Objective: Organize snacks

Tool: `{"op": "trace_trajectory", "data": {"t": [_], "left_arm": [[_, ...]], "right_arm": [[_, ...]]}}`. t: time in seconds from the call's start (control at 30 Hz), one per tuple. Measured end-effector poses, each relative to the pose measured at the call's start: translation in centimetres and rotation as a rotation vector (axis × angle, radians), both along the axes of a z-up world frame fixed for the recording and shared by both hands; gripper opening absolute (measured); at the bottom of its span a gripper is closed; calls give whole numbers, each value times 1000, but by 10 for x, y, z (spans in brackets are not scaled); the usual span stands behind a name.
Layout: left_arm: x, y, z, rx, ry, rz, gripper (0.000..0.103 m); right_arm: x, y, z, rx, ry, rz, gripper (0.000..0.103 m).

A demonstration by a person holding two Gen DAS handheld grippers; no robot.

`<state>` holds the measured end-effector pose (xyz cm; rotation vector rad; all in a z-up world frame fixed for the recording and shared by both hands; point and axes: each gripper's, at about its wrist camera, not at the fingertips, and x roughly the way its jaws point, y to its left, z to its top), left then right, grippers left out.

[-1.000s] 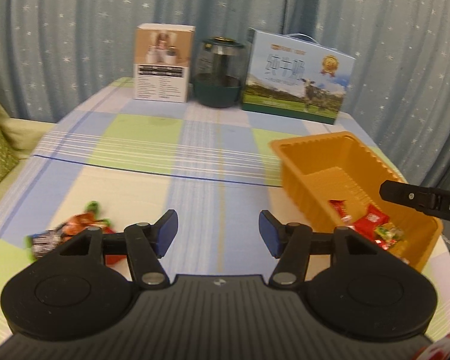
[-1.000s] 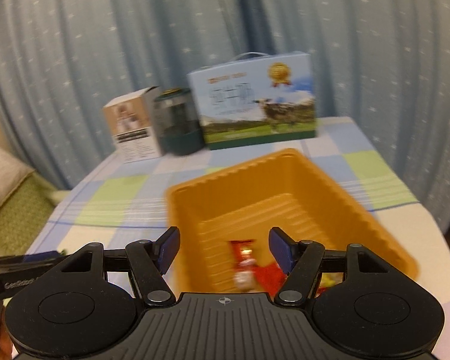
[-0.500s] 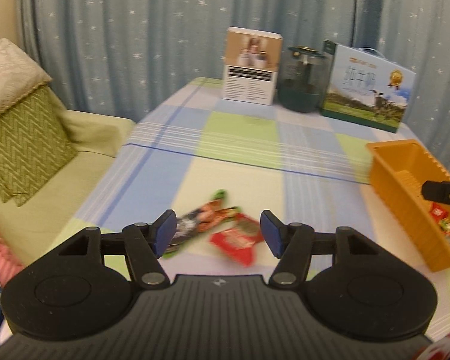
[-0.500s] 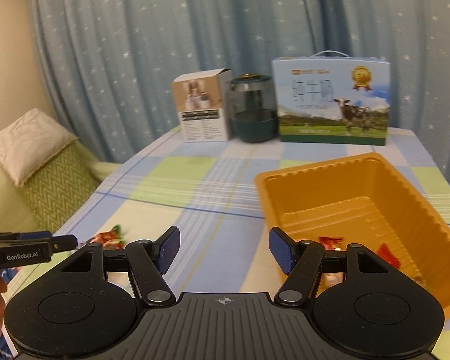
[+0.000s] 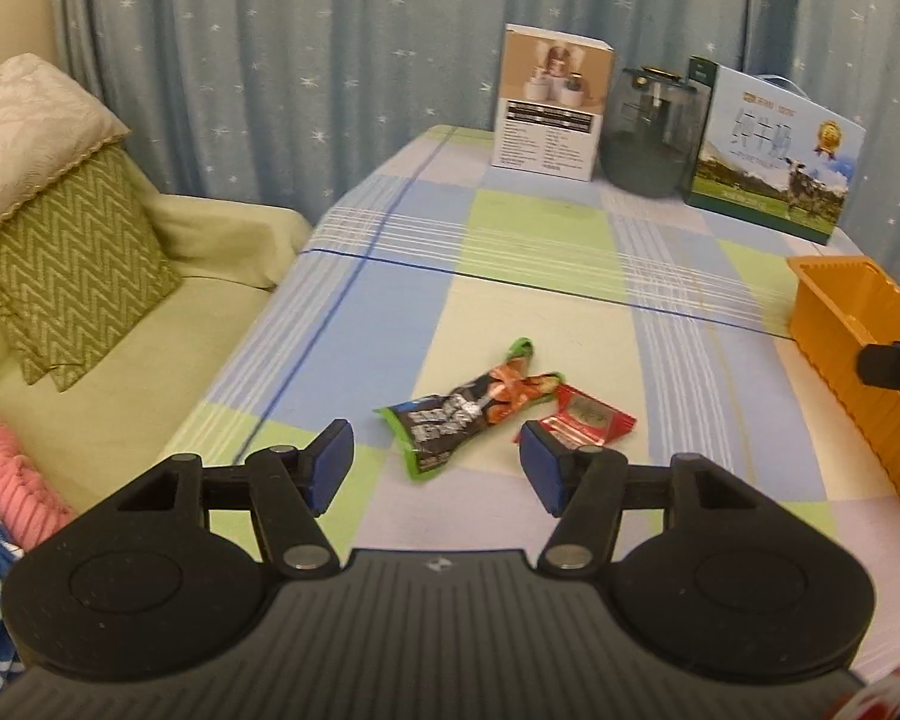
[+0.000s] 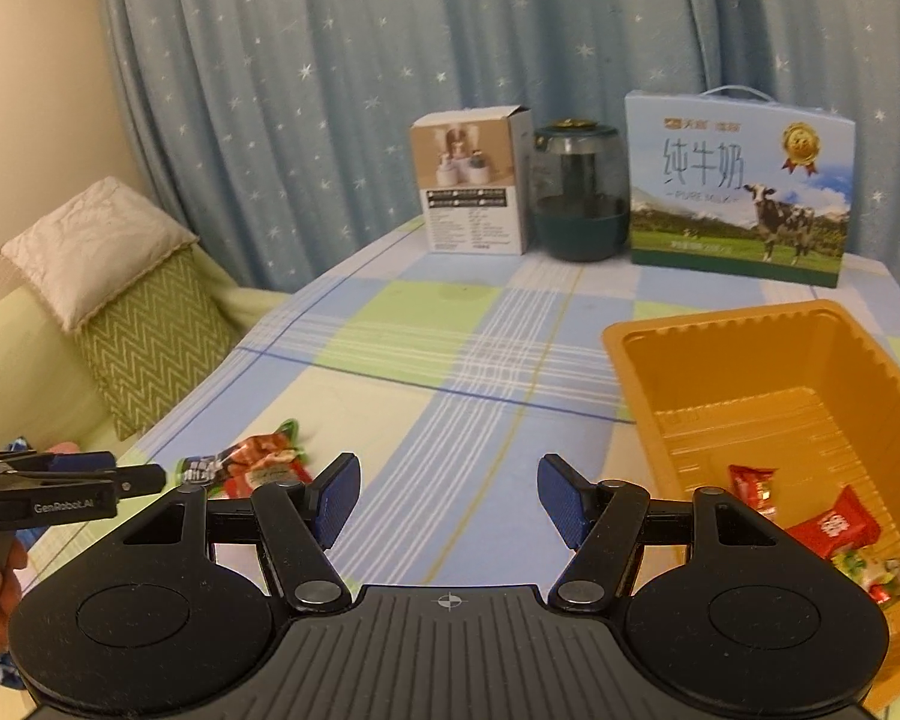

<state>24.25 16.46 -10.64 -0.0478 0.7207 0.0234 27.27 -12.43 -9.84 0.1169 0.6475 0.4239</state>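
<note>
I am holding the left gripper (image 5: 435,465) low over the table (image 5: 510,276), its jaws standing apart with nothing between them. Just ahead of its blue pads (image 5: 330,462) a dark packet (image 5: 435,426) is lying on the cloth, an orange wrapper (image 5: 513,387) is crossing its far end, and a red packet (image 5: 588,423) is sitting just beyond the right pad. Far off to that gripper's right the tray (image 5: 840,354) is showing one corner. I am keeping the right gripper (image 6: 447,495) released too, jaws wide over bare cloth. To its left the same loose snacks are lying near the table edge; to its right the tray is sitting close by, holding a few wrapped snacks (image 6: 828,531) in its near end. Well ahead of both grippers a box (image 6: 474,180), a jar (image 6: 579,192) and a milk carton (image 6: 738,186) are standing in a row.
</note>
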Motion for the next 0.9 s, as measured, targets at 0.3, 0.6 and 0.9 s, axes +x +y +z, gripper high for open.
{"op": "trace_trajectory", "data": {"t": [0.3, 0.6, 0.9], "left_arm": [[18, 2, -14, 90, 6, -12, 57], [32, 9, -26, 70, 27, -15, 57], [45, -2, -35, 106, 43, -76, 55]], "right_arm": [[16, 23, -22, 3, 80, 64, 66], [31, 35, -33, 42, 147, 64, 66], [35, 49, -39, 34, 161, 91, 66]]}}
